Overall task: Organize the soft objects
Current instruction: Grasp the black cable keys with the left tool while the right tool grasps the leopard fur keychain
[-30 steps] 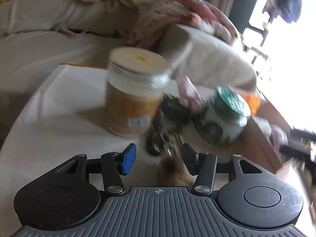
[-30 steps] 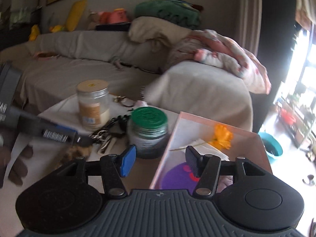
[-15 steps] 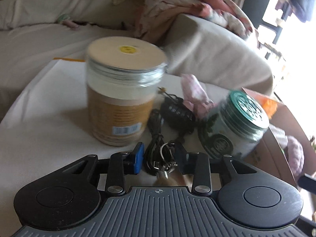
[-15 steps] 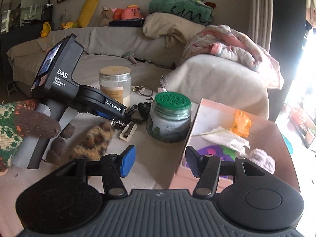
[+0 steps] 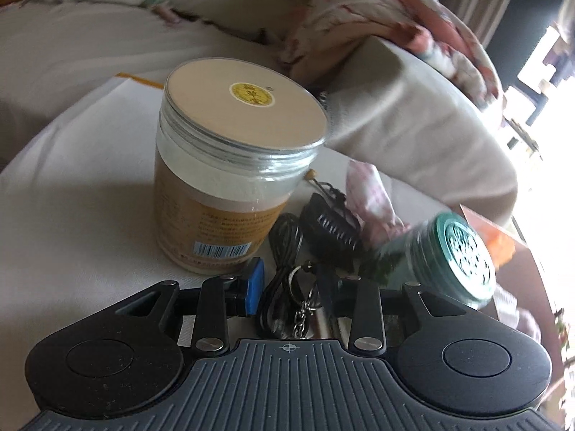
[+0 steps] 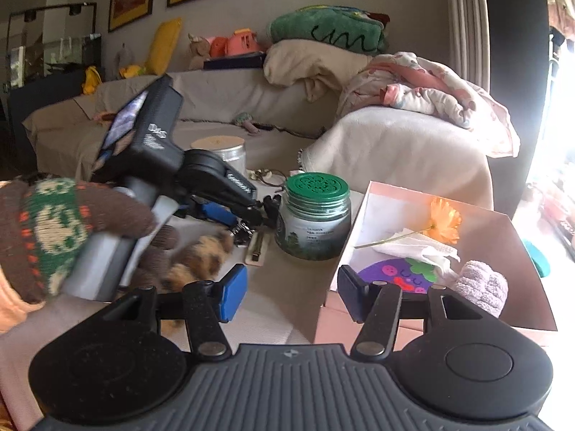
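My left gripper point(image 5: 293, 287) is partly open, its jaws on either side of a keyring with a black cord point(image 5: 284, 273) on the white cloth-covered table point(image 5: 79, 215); they do not grip it. A leopard-print furry piece point(image 6: 201, 258) lies under that gripper point(image 6: 248, 215) in the right wrist view. A pink soft piece point(image 5: 370, 201) lies behind the keys. My right gripper point(image 6: 291, 291) is open and empty, low over the table by a pink box point(image 6: 503, 251). The box holds a lilac rolled cloth point(image 6: 481, 287), white tissue point(image 6: 417, 248) and an orange flower point(image 6: 444, 221).
A clear jar with a tan lid point(image 5: 233, 165) stands left of the keys. A green-lidded jar point(image 6: 312, 215) stands right of them, next to the box. A sofa point(image 6: 395, 151) with blankets and plush toys runs behind the table.
My left gripper has moved forward and down over the keyring and its jaws have narrowed. The furry piece has slid out of its view. My right gripper has drawn back slightly.
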A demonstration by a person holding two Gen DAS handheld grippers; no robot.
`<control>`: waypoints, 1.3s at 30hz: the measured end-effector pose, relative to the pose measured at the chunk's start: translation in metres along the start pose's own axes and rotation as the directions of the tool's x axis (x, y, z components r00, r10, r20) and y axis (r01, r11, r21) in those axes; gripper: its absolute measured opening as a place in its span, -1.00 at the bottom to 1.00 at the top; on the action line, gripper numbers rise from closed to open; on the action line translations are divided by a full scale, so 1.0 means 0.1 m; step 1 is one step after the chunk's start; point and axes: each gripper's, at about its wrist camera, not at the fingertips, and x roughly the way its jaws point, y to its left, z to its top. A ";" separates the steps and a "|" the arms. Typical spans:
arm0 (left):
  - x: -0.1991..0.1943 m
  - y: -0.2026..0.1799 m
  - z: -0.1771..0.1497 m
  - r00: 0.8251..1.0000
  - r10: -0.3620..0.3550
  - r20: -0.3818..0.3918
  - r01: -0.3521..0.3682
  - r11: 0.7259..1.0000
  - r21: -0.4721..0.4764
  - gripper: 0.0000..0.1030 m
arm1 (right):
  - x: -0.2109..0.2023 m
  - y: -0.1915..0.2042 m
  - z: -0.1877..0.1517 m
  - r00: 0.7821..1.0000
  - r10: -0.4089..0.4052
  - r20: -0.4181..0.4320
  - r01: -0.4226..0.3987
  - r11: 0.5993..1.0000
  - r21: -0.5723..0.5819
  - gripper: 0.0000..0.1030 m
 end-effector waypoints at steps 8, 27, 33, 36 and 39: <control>-0.07 -0.06 -0.08 1.000 0.009 -0.009 -0.008 0.992 0.130 -0.45 | -0.09 -0.08 -0.08 1.000 0.012 0.024 -0.013 0.999 0.031 0.09; -0.97 0.75 -0.21 0.982 -0.186 0.035 0.183 0.979 0.086 -0.47 | 0.59 0.79 -0.09 0.934 0.261 -0.245 -0.266 0.964 0.013 -0.23; -0.72 0.58 -0.27 0.986 -0.164 -0.019 0.165 0.976 0.142 -0.47 | 0.54 0.56 -0.16 0.958 0.113 -0.265 -0.122 0.992 -0.015 -0.65; -0.59 0.45 -0.34 0.996 -0.086 -0.023 0.089 0.971 0.221 -0.47 | 0.45 0.39 -0.22 0.962 0.087 -0.258 -0.086 0.996 0.017 -0.62; -0.57 0.36 -0.39 0.999 -0.031 -0.004 0.031 0.951 0.308 -0.43 | 0.38 0.36 -0.27 0.967 0.074 -0.245 -0.070 0.997 0.026 -0.54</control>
